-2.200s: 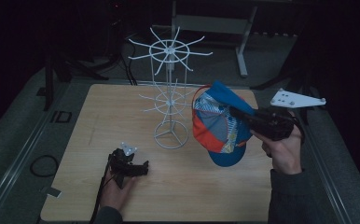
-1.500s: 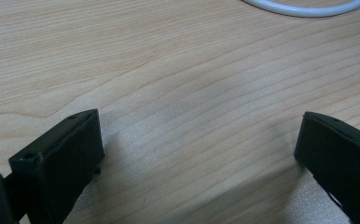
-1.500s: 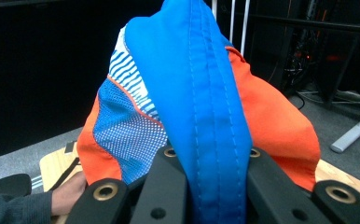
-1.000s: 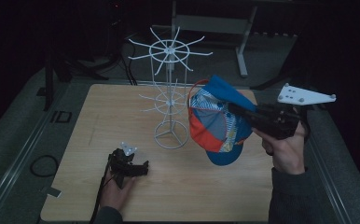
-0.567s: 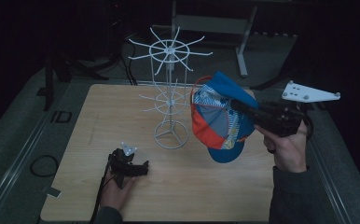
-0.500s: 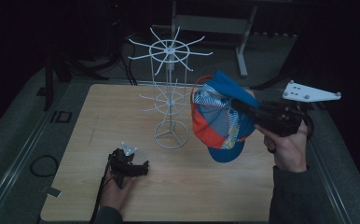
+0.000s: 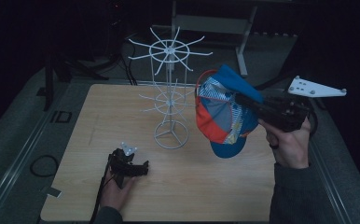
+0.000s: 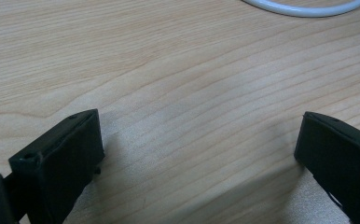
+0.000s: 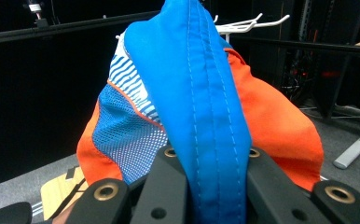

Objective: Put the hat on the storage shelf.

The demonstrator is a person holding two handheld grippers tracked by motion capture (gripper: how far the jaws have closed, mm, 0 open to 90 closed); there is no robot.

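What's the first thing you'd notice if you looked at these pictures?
The bright cap, orange, blue and striped, pops out: the right gripper pinches its blue brim and holds it in the air, right of the white wire rack standing on the wooden table. Near the table's front edge, the left gripper lies low on the wood with its jaws wide open.

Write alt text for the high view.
The right gripper, held above a wooden table, is shut on the blue brim of a blue, orange and striped cap beside a white wire rack. The left gripper rests low near the table's front edge.
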